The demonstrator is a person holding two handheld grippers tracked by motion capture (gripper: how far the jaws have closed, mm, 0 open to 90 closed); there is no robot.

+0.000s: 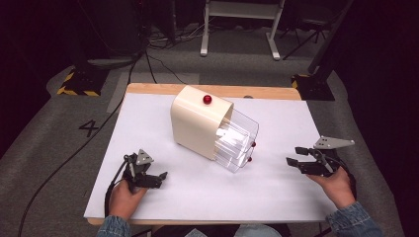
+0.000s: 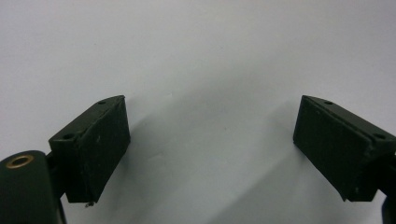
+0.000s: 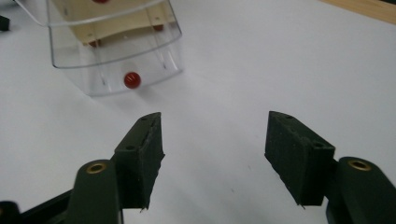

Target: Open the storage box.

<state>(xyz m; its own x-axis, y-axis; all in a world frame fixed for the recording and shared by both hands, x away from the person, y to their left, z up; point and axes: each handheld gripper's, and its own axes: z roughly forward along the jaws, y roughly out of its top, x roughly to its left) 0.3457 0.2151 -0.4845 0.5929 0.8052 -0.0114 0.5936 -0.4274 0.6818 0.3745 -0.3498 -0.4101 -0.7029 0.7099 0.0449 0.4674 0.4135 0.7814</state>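
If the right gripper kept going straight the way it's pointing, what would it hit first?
Probably the clear drawers sticking out of the cream cabinet, near the lowest red knob. The right gripper points slightly beside them, so it might just pass.

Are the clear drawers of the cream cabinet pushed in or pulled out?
Pulled out: the clear drawers project well beyond the cream cabinet.

Lab/test rig: hazard-taped stand bases [image 1: 79,85], floor cables [image 1: 163,39], numbered floor.

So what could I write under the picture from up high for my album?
Two hands hold open grippers, left gripper and right gripper, beside a cream box with clear drawers.
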